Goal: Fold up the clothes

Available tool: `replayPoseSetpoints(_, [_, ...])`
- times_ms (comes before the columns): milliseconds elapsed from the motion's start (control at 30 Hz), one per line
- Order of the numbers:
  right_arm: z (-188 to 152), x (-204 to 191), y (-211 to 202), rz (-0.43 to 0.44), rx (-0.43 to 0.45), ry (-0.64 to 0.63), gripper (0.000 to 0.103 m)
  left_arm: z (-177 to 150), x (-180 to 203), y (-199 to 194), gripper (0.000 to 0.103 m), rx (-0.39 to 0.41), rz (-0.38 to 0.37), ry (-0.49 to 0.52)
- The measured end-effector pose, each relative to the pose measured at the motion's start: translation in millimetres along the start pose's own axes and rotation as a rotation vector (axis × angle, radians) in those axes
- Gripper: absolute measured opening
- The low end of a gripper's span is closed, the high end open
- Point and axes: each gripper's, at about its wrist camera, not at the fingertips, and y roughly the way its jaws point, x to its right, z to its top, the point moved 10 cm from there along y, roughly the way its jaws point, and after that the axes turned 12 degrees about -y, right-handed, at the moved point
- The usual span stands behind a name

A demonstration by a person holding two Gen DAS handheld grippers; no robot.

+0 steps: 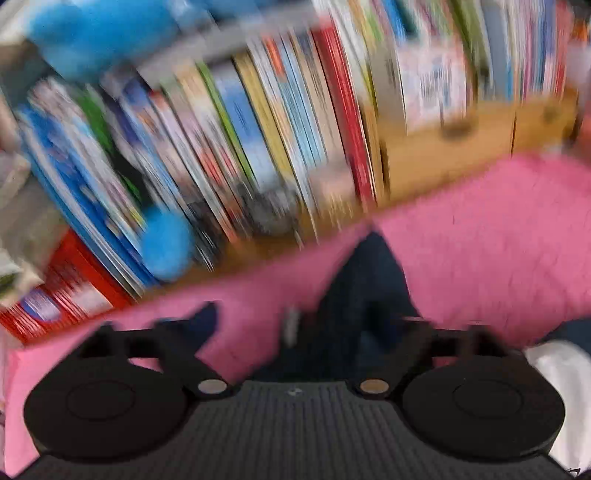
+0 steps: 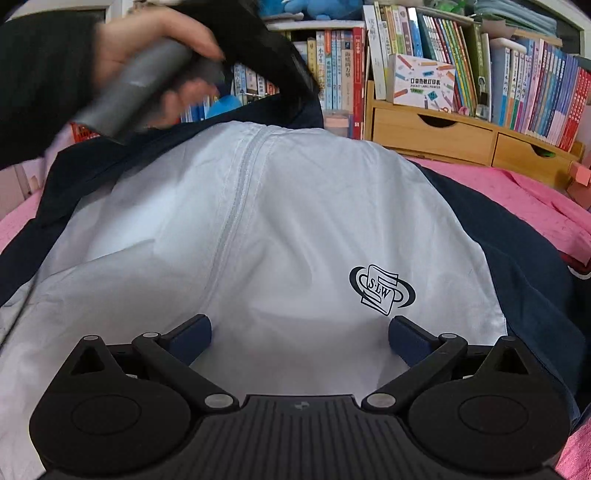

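Observation:
A white jacket [image 2: 295, 206] with navy sleeves, a closed zip and an "S·L·W" crest lies spread on a pink bed cover [image 2: 517, 192]. My right gripper [image 2: 299, 328] hovers open over its lower front, with both blue pads apart above the white cloth. At the far end, a person's hand [image 2: 147, 40] holds the other gripper's grey handle [image 2: 140, 88] over the navy collar [image 2: 306, 110]. The left wrist view is blurred. In it my left gripper [image 1: 306, 317] has its jaws apart, navy cloth [image 1: 369, 288] lies between them, and the left pad [image 1: 203, 317] is clear of it.
Behind the bed stands a packed bookshelf [image 2: 424, 48] with a wooden drawer unit [image 2: 436, 133] along the bed's far edge. A blue plush toy [image 1: 92, 33] sits on top of the shelf. Bare pink cover [image 1: 498, 236] shows right of the collar.

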Motion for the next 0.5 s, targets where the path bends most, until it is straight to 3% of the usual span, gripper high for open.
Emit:
replayPoseSetpoints(33, [0,0,0,0.000,0.000,0.000,0.103,-9,4,9,0.020,-0.051,-0.008,-0.010])
replayPoseSetpoints(100, [0,1,1,0.002,0.000,0.002,0.103,-18,4,16,0.002,-0.061,0.018,-0.016])
replayPoseSetpoints(167, [0,1,1,0.002,0.001,0.003,0.103,-12,-8,8,0.001,0.001,0.044,-0.049])
replayPoseSetpoints(267, [1,2,1,0.003,0.001,0.004,0.103,19,-56,-33,0.001,0.155,0.057,-0.237])
replayPoseSetpoints(333, [0,2,1,0.003,0.001,0.004,0.103,38,-106,-88,0.001,0.376,0.094,-0.350])
replayPoseSetpoints(400, [0,2,1,0.003,0.001,0.003,0.103,43,-156,-139,0.002,0.557,0.160,-0.358])
replayPoseSetpoints(433, [0,2,1,0.003,0.001,0.003,0.103,38,-185,-157,0.002,0.593,0.215,-0.359])
replayPoseSetpoints(500, [0,2,2,0.002,0.001,0.002,0.103,19,-243,-176,0.003,0.590,0.286,-0.399])
